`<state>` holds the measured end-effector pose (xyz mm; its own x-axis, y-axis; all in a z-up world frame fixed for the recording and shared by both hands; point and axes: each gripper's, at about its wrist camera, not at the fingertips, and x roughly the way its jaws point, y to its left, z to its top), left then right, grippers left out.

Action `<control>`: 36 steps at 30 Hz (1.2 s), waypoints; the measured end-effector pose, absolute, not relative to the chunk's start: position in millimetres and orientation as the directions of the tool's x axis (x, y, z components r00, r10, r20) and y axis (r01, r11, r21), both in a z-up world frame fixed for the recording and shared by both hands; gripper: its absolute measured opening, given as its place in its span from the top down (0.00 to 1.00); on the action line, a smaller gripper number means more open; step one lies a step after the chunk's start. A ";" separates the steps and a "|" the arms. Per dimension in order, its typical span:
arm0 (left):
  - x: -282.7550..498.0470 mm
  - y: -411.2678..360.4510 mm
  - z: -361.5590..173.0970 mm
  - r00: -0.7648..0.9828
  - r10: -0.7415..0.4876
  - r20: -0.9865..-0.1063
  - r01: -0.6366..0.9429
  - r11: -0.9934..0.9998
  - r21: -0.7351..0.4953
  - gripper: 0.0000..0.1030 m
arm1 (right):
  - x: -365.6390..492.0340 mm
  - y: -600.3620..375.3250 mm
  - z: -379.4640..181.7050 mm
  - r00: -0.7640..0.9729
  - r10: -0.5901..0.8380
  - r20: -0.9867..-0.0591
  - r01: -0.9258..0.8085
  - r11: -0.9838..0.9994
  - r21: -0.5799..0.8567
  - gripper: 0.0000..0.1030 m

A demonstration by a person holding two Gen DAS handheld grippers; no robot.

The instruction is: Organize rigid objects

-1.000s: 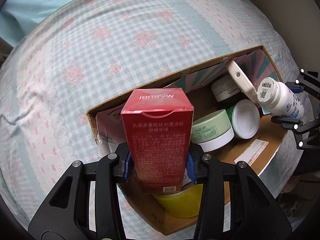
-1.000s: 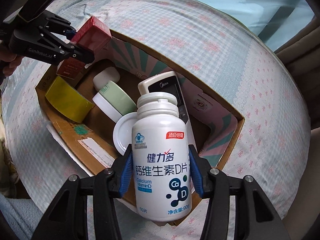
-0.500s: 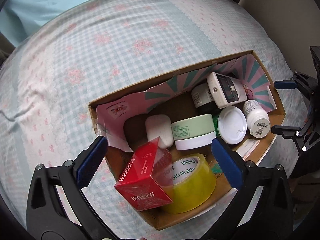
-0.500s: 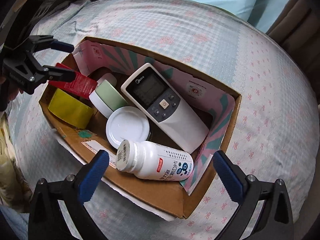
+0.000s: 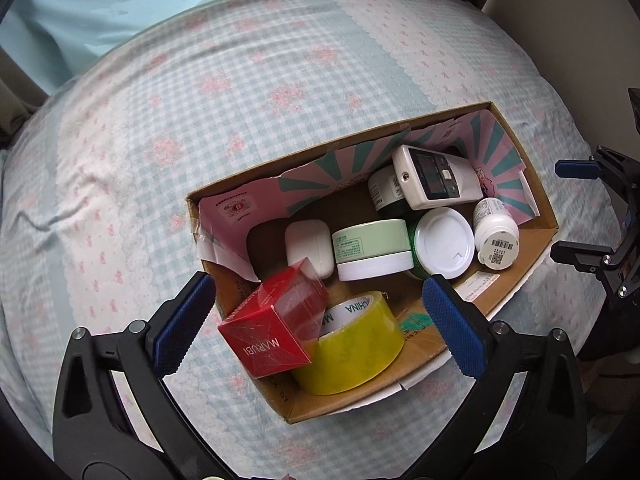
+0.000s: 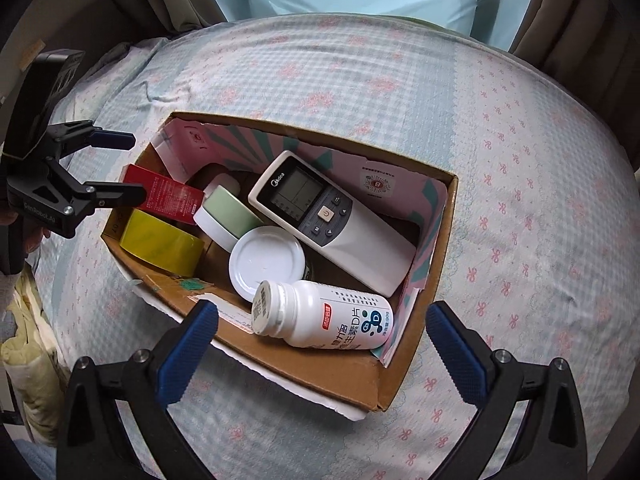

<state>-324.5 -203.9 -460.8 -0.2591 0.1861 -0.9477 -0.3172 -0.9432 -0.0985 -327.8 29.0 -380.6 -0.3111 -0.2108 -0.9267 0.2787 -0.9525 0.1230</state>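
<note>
The cardboard box (image 5: pixel 532 196) sits on the checkered bedspread (image 5: pixel 240 92) and holds the red carton (image 5: pixel 272 328), leaning on the yellow tape roll (image 5: pixel 356 344), and the white pill bottle (image 6: pixel 324 316) lying on its side. The left gripper (image 5: pixel 316 324) and the right gripper (image 6: pixel 320 348) both hang above the box with jaws spread wide and nothing between the pads.

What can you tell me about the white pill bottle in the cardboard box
The pill bottle is glossy white plastic with a ribbed white cap bearing a barcode sticker, and a label with blue Chinese lettering, a red tag and dark bubble marks. It lies on its side at the end of the cardboard box, cap toward the white round lid, which it touches. It seems to lean against the box's near wall. Nothing grips it; the right gripper hangs open above.
</note>
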 end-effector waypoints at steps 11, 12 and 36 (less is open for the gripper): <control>-266.9 -170.6 -323.6 -0.408 0.157 -0.899 -0.128 -0.985 -0.114 0.00 | -282.3 53.9 -276.2 -0.419 -0.236 -0.877 0.240 -0.960 0.144 0.00; -258.9 -163.9 -302.2 -0.436 0.143 -0.888 -0.107 -0.989 -0.106 0.00 | -275.8 59.2 -257.6 -0.441 -0.226 -0.869 0.224 -0.965 0.138 0.00; -91.7 -42.6 -77.0 -0.834 0.010 -0.552 -0.010 -1.000 -0.002 0.00 | -110.4 145.2 -11.2 -0.806 0.077 -0.587 -0.109 -0.994 0.019 0.00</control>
